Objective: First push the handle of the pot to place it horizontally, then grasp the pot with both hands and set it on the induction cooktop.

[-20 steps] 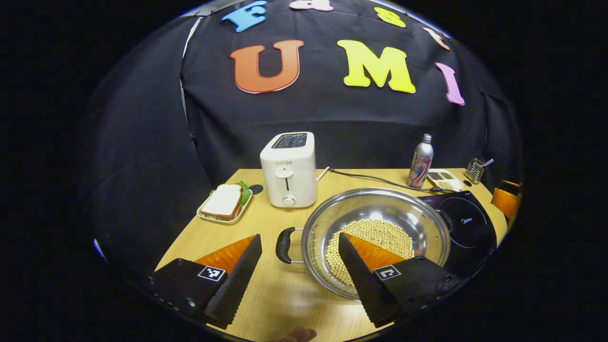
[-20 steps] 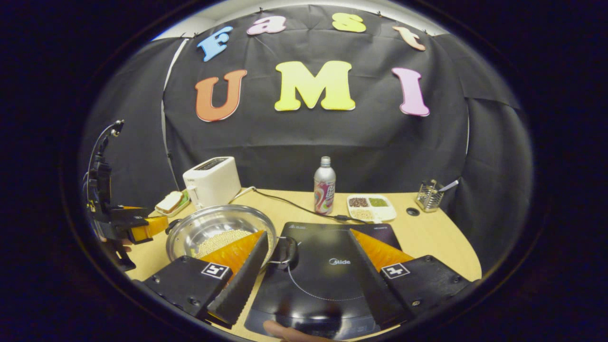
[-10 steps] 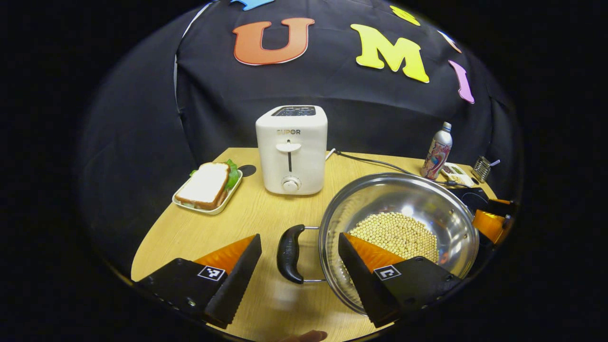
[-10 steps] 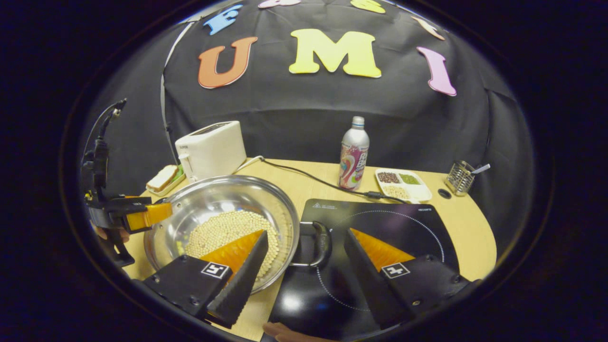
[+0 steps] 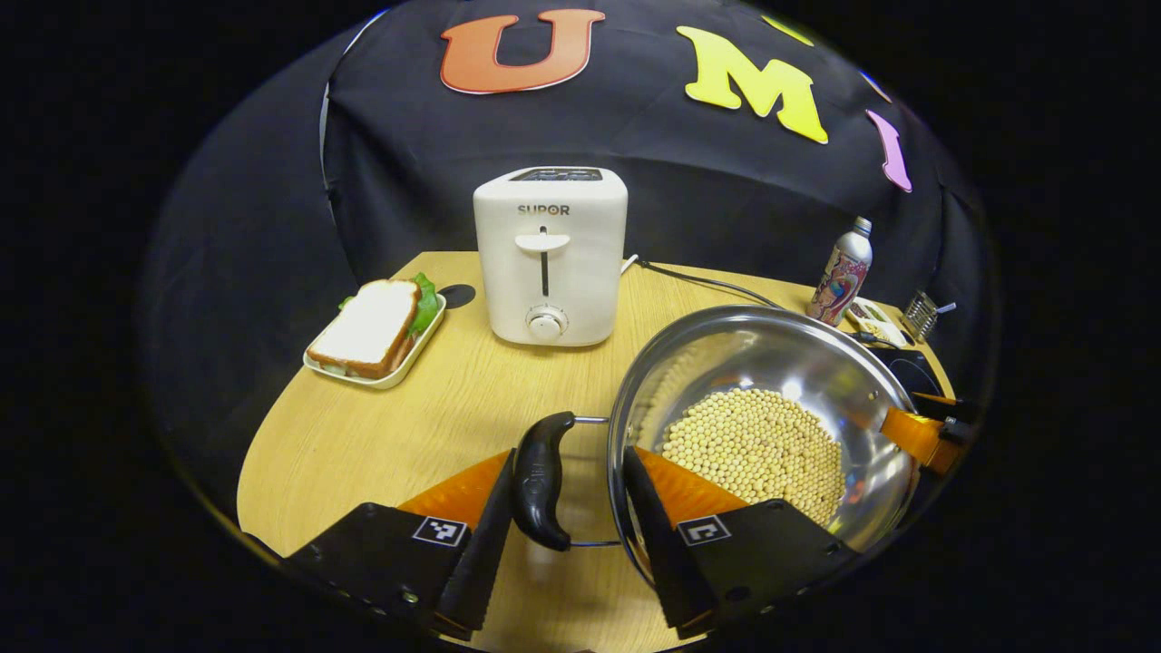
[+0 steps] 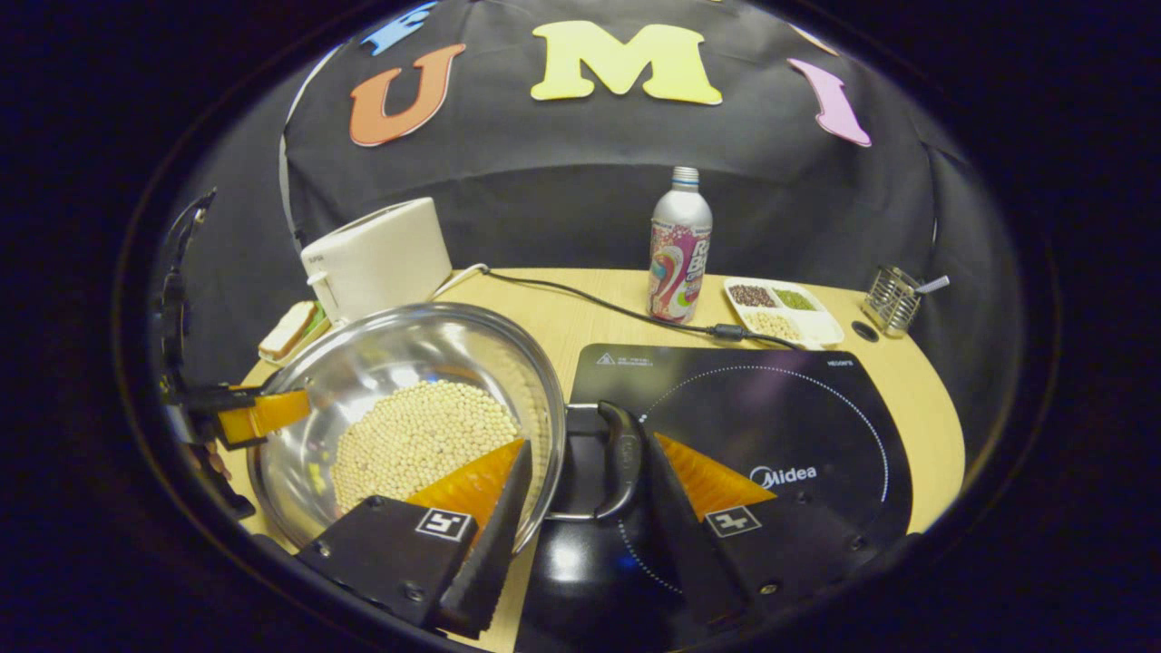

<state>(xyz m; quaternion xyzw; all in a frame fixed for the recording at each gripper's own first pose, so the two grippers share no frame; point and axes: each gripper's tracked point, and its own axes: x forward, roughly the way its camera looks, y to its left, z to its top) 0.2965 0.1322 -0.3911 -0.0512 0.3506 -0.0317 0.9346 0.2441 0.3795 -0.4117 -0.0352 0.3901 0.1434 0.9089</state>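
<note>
While both grippers straddle a handle each, neither has pinched yet, so I log this as the moment before the two-handed grasp.

Left gripper (image 5: 567,535): fingers spread either side of the left handle (image 5: 541,481); the left finger looks just touching it, the right finger sits against the pot (image 5: 771,363) wall. Not clamped.

Right gripper (image 6: 590,508): fingers spread, the right handle (image 6: 624,458) between them, close to the right finger. That handle already hangs over the edge of the cooktop (image 6: 780,417).

Pot rests on the desk (image 5: 381,435) beside the cooktop, a heap of beans (image 5: 753,444) in its bottom.

Risks, my judgement:
- One finger of each gripper sits over the rim; closing may catch the steel wall and not the handle, giving a slippery hold.
- Handles ride on thin wire loops; uneven closing could twist the pot.
- Lifting one side first tilts the pot and the beans slide or spill.
- Low lift may clip the cooktop edge.
- Cable (image 6: 590,304) and bottle (image 6: 678,249) stand behind, near the path.
</note>
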